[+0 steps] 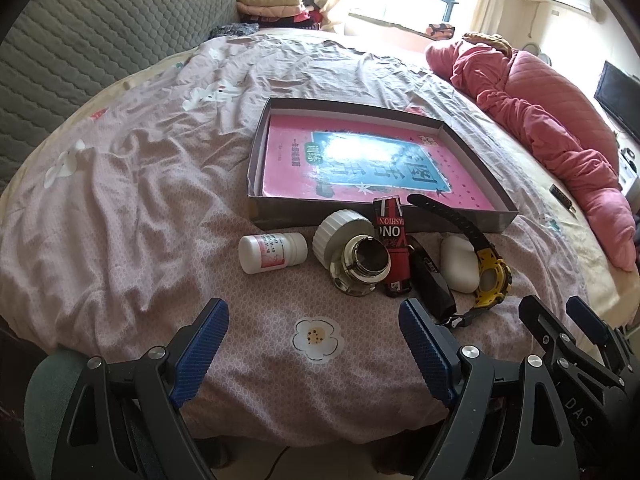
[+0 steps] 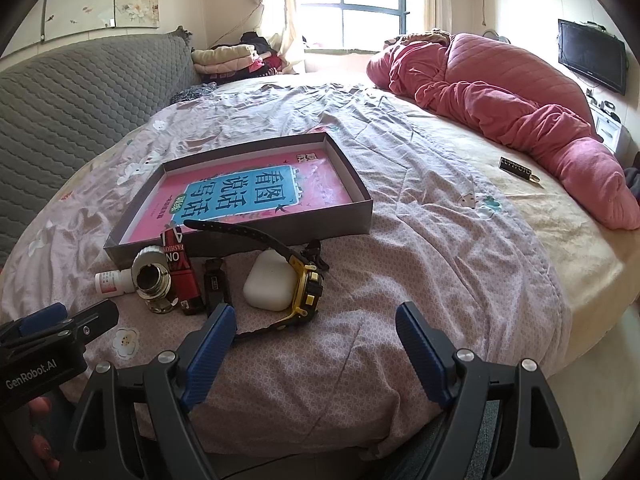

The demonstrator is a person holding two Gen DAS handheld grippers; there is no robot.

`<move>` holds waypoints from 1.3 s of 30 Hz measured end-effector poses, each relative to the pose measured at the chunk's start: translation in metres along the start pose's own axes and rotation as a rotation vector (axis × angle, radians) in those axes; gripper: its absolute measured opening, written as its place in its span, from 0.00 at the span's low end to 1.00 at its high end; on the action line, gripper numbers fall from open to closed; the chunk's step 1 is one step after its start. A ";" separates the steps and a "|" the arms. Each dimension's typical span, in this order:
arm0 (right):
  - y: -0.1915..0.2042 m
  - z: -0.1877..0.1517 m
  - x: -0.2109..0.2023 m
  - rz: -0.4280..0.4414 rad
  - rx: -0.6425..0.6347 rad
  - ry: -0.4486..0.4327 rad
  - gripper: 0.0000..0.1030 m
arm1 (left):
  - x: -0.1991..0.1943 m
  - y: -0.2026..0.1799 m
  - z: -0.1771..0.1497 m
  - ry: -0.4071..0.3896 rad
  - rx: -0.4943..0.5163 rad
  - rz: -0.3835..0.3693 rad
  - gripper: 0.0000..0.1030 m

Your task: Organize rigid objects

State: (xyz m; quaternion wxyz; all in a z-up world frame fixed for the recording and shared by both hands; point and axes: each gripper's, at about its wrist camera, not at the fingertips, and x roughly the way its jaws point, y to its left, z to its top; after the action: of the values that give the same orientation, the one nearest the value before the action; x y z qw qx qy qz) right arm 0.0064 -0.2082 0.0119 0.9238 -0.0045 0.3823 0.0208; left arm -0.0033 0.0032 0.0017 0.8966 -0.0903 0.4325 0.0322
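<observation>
A shallow grey box (image 1: 256, 152) (image 2: 240, 236) holding a pink book (image 1: 360, 160) (image 2: 248, 196) lies on the bed. In front of it sit a row of small items: a white pill bottle (image 1: 272, 252) (image 2: 112, 282), a glass jar with a white cap (image 1: 356, 256) (image 2: 154, 280), a red lighter (image 1: 394, 248) (image 2: 182, 276), a black lighter (image 1: 432, 280) (image 2: 216, 284), a white case (image 1: 460, 260) (image 2: 270, 284) and a yellow-black watch (image 1: 494, 272) (image 2: 308, 292). My left gripper (image 1: 314, 312) is open just short of the jar. My right gripper (image 2: 316, 316) is open near the watch.
A pink quilt bundle (image 1: 560, 128) (image 2: 520, 108) lies along the right side of the bed (image 1: 120, 180) (image 2: 440, 240). A small dark comb-like item (image 2: 516, 169) rests near it. A grey padded headboard (image 1: 100, 40) (image 2: 80, 92) stands at left. A hand (image 2: 40, 420) holds the left gripper's body.
</observation>
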 end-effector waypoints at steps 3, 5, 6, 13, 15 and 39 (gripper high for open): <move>0.001 0.000 0.001 0.000 -0.001 0.001 0.79 | 0.000 0.000 0.000 0.000 -0.001 0.002 0.85; 0.001 0.000 0.001 0.002 -0.001 0.002 0.79 | 0.001 0.001 0.000 0.001 -0.003 0.002 0.85; 0.001 0.000 0.002 0.001 -0.001 0.002 0.79 | 0.001 0.001 0.000 0.001 -0.004 0.002 0.85; 0.001 -0.001 0.003 0.005 -0.001 0.007 0.79 | 0.000 0.003 0.000 0.004 -0.007 -0.003 0.85; 0.001 -0.002 0.004 0.008 0.000 0.010 0.79 | 0.001 0.004 0.000 0.005 -0.009 -0.002 0.85; -0.011 -0.003 0.021 0.027 0.052 0.067 0.79 | 0.040 0.055 0.031 0.058 0.002 -0.038 0.85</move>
State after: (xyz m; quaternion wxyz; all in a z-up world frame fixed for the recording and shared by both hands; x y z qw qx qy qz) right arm 0.0198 -0.2183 -0.0054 0.9100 0.0239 0.4134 0.0234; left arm 0.0385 0.0623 -0.0181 0.8841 -0.0983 0.4567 0.0121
